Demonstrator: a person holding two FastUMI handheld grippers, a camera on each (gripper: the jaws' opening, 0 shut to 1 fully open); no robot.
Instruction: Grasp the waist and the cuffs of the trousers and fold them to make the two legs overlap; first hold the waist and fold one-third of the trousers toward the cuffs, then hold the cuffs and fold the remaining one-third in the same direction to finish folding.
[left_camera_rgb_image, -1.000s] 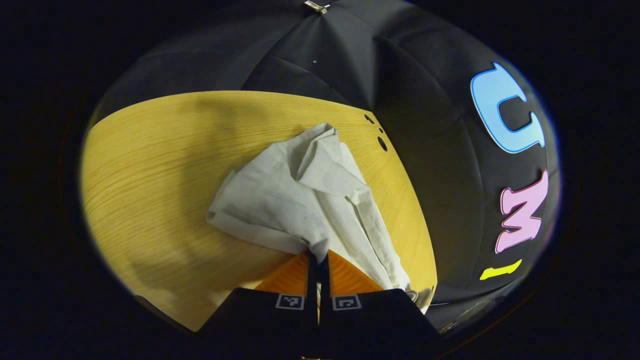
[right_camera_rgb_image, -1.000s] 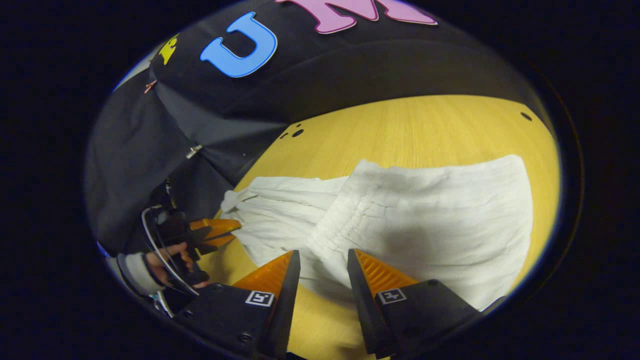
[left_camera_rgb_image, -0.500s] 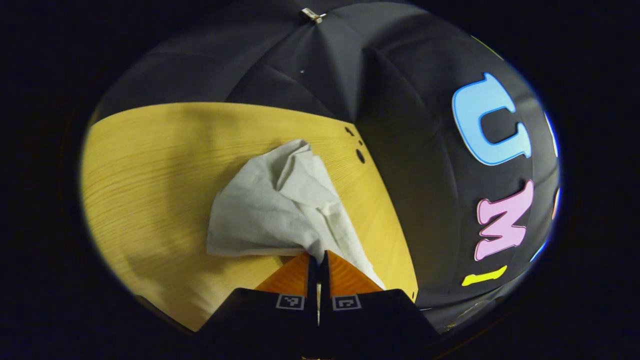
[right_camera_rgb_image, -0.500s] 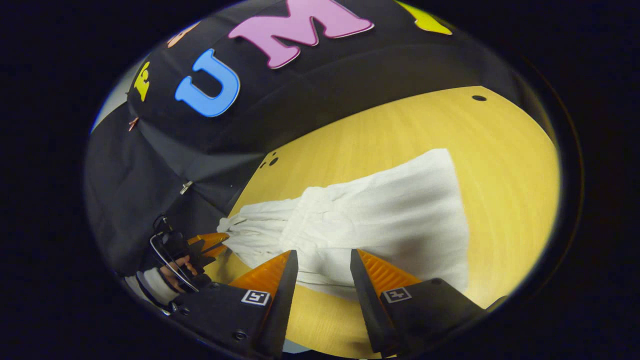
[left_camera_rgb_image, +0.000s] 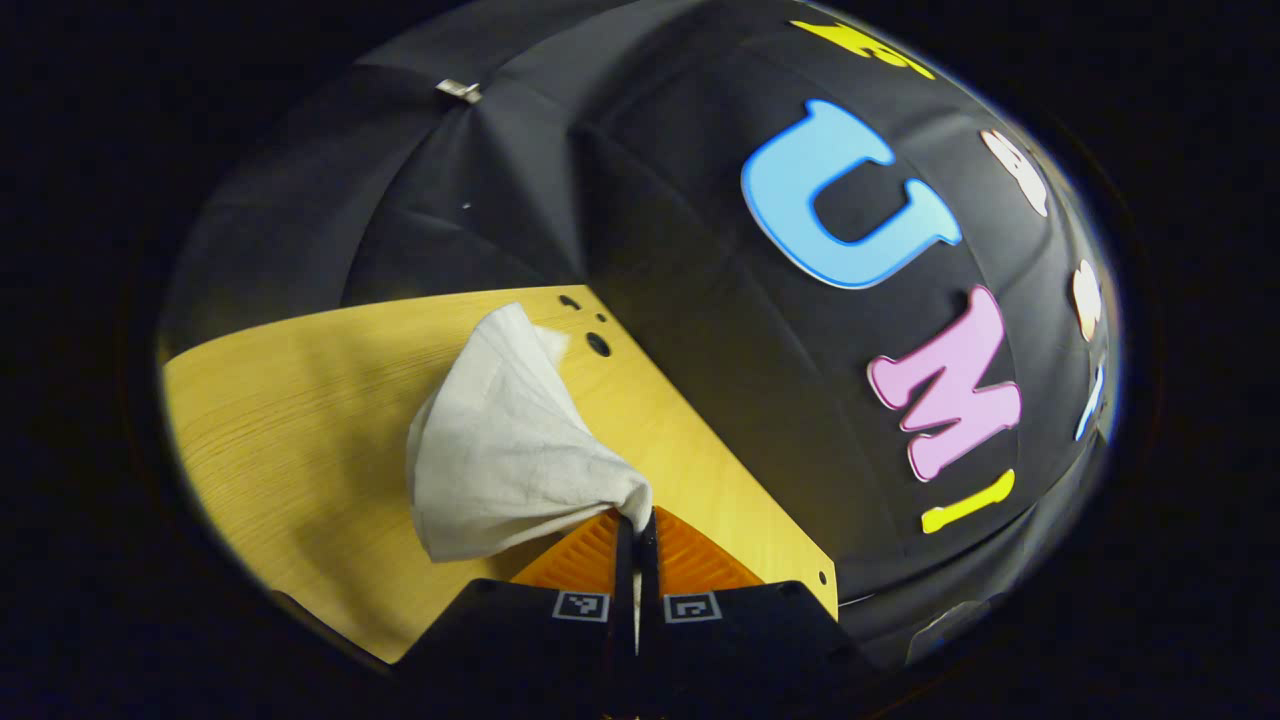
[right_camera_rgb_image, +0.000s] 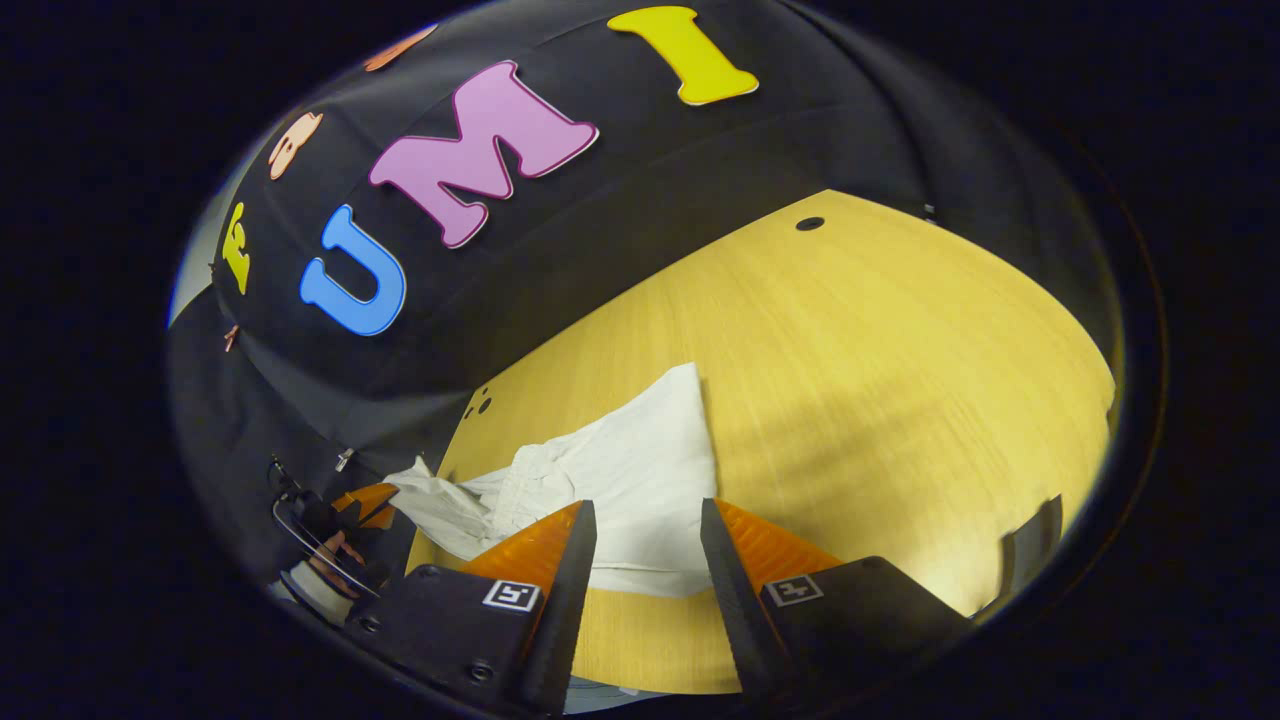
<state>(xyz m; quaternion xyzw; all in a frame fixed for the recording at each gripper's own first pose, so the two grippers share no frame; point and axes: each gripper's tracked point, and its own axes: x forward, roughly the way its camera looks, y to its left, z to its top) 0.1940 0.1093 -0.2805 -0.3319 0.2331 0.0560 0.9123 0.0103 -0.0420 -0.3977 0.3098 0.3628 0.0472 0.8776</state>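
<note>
While the left gripper (left_camera_rgb_image: 636, 525) pinches the trousers (left_camera_rgb_image: 500, 450), the right gripper (right_camera_rgb_image: 648, 525) hangs wide, empty. Judged mid-fold; next, lay the cloth flat on the worktop (right_camera_rgb_image: 880, 380).

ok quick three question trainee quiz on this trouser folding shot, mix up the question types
1. True or false: the left tongs are shut on the white trousers.
2. Multiple choice: how do the right tongs stand? A) open, with nothing between the fingers; B) clamped on the trouser fabric; C) shut on the table edge.
3. Short answer: what do the trousers lie on in the right gripper view?

Key: 1 true. 2 A: the fingers stand apart, with the trousers lying beyond the tips. 3 the wooden table.
</note>
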